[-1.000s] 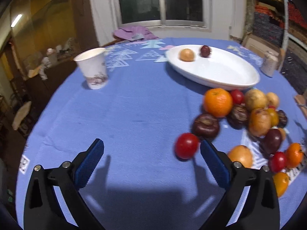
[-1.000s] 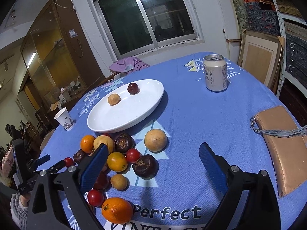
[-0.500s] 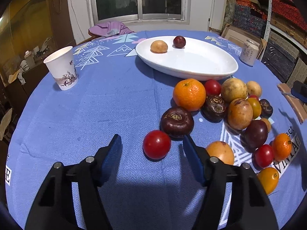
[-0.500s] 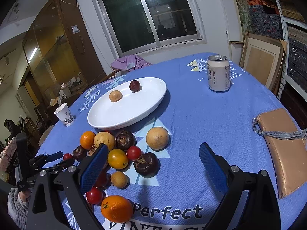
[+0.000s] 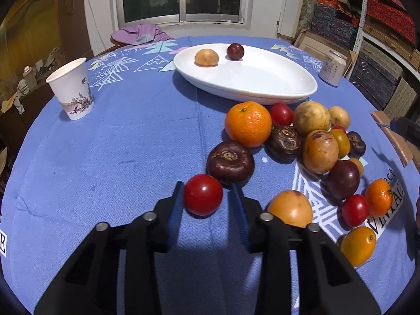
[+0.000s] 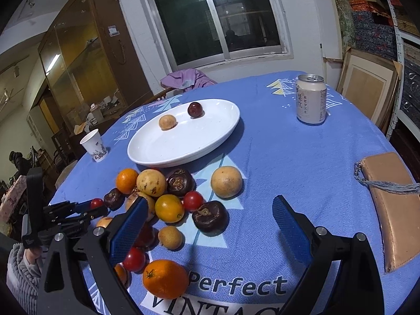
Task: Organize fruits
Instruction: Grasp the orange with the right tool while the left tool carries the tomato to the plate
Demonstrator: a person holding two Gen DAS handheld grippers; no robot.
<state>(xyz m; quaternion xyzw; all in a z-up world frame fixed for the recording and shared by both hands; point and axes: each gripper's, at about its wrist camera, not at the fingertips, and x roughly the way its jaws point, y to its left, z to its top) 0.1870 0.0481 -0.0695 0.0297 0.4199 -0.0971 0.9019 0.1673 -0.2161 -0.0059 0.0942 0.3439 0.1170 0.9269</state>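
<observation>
My left gripper [image 5: 203, 191] has its jaws closing around a small red tomato [image 5: 203, 194] on the blue tablecloth, the blue pads [image 5: 176, 204] against its sides. A dark brown fruit [image 5: 230, 163] lies just behind the tomato. To the right is a pile of several fruits, among them an orange [image 5: 248, 123]. The white oval plate [image 5: 262, 97] behind them holds a tan fruit [image 5: 206, 57] and a dark plum [image 5: 235, 51]. My right gripper [image 6: 210, 204] hangs open above the near side of the pile, holding nothing. In the right wrist view the left gripper [image 6: 86, 210] shows at the far left.
A paper cup [image 5: 72, 89] stands at the left and a drink can [image 6: 311, 99] at the back right. A tan wallet [image 6: 391, 204] lies by the right table edge. A person's grey sleeve [image 6: 23, 270] is at the lower left. A chair with pink cloth [image 6: 187, 78] is behind the table.
The left gripper's jaws went from wide apart to closed around the red tomato, which now sits centred between them. The right gripper stayed open and almost still.
</observation>
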